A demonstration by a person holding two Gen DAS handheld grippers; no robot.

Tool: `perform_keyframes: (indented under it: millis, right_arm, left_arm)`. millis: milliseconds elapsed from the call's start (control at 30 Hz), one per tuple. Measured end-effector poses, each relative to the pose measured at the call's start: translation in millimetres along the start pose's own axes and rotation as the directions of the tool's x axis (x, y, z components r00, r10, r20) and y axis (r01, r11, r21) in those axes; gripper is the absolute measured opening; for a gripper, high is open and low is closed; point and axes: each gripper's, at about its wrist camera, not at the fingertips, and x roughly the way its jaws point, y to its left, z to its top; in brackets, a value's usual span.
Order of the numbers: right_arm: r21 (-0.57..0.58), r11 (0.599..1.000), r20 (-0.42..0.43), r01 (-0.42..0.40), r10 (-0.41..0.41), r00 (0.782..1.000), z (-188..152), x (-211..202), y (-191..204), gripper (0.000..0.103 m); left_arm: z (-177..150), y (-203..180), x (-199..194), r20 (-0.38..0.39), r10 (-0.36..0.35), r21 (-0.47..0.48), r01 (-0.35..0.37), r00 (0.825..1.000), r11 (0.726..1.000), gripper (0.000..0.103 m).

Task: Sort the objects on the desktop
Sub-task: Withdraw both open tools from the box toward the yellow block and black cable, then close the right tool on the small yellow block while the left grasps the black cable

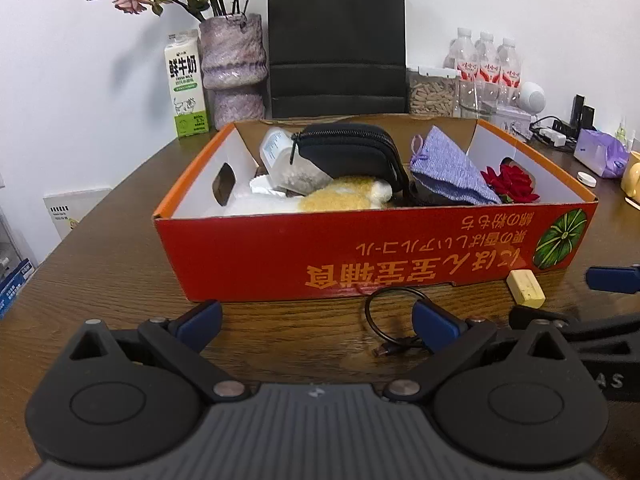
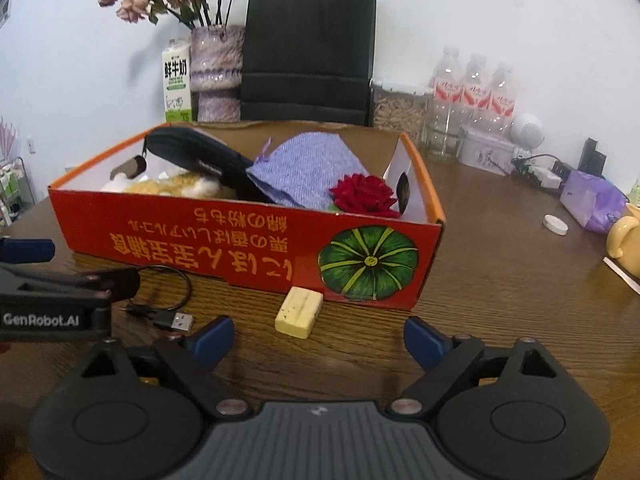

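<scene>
A red cardboard box [image 1: 280, 256] [image 2: 192, 236] stands on the wooden table and holds a black zip pouch [image 1: 352, 152], a purple knit pouch [image 2: 308, 172], a red rose [image 2: 364, 194], a plush toy [image 1: 344, 198] and a plastic bottle [image 1: 280, 160]. In front of the box lie a black USB cable [image 1: 390, 320] [image 2: 168, 300] and a yellow eraser block [image 2: 299, 312] [image 1: 526, 288]. My left gripper [image 1: 318, 322] is open and empty, with the cable by its right finger. My right gripper [image 2: 320, 338] is open and empty, just short of the eraser.
Behind the box stand a milk carton [image 1: 186, 84], a vase of dried flowers [image 1: 232, 72], a black paper bag [image 1: 336, 40], water bottles [image 2: 472, 92] and a jar. At the right lie a purple tissue pack [image 2: 592, 200], a white cap [image 2: 555, 225] and a yellow teapot [image 2: 624, 240].
</scene>
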Motion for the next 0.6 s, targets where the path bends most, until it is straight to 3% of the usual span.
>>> perform_keyframes:
  millis: [167, 200, 233, 267, 600]
  right_arm:
    - [0.017, 0.999, -0.016, -0.037, 0.037, 0.999, 3.8, 13.4, -1.4, 0.07]
    - [0.024, 0.998, -0.007, -0.053, 0.054, 0.999, 4.0, 13.1, -2.4, 0.053]
    - [0.022, 0.998, -0.001, -0.056, 0.056, 0.998, 4.5, 12.3, -2.6, 0.027]
    - [0.022, 0.998, 0.004, -0.055, 0.055, 0.998, 4.6, 11.3, -2.8, 0.02]
    - [0.035, 0.998, 0.032, -0.059, 0.057, 0.998, 2.0, 2.7, -10.2, 0.019]
  left_arm:
    - [0.0, 0.0, 6.5, -0.017, 0.002, -0.002, -0.002, 1.0, 1.0, 0.103]
    - [0.4, -0.1, 7.8, -0.021, 0.002, -0.004, -0.003, 1.0, 1.0, 0.103]
    - [0.5, 0.1, 9.2, -0.027, 0.002, -0.006, -0.002, 1.0, 1.0, 0.103]
    - [0.6, 0.3, 10.5, -0.033, 0.0, -0.01, 0.0, 0.999, 1.0, 0.103]
    - [2.0, -9.5, 13.1, -0.044, -0.009, 0.001, 0.009, 0.999, 1.0, 0.103]
